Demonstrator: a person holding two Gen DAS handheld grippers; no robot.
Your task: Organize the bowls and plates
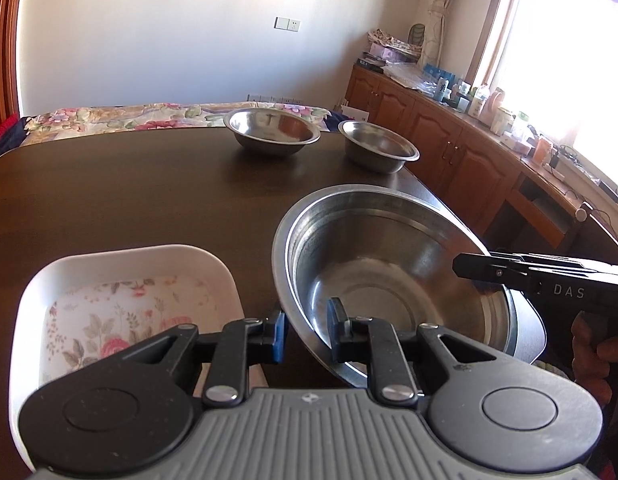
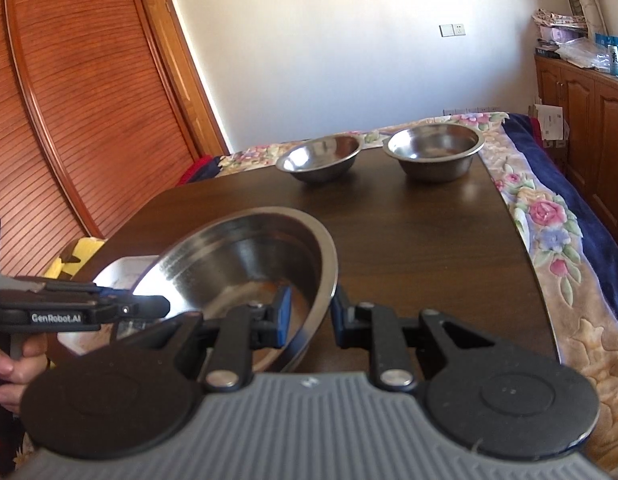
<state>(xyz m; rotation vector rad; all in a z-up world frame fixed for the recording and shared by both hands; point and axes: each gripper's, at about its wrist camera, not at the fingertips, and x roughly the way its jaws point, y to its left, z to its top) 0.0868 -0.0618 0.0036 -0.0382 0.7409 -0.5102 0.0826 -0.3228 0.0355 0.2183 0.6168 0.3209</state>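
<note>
Only the left wrist view shows the white dish (image 1: 121, 272) with a floral base, lying on the dark surface (image 1: 129, 192) just left of the big bowl (image 1: 389, 264). Only the right wrist view shows the slatted wooden doors (image 2: 77, 100).

Both grippers clamp the big steel bowl by its rim on opposite sides: the left gripper (image 1: 307, 330) on its near-left edge, the right gripper (image 2: 311, 314) on its right edge, one pad inside and one outside in each case. The bowl is tilted, its mouth facing up and toward the left gripper's side.

At the surface's far end stand two small steel bowls, one (image 1: 272, 130) left of the other (image 1: 378, 147), upright and apart. A floral blanket (image 2: 549, 216) lies beyond the surface, with wooden cabinets (image 1: 449, 140) to the right.
</note>
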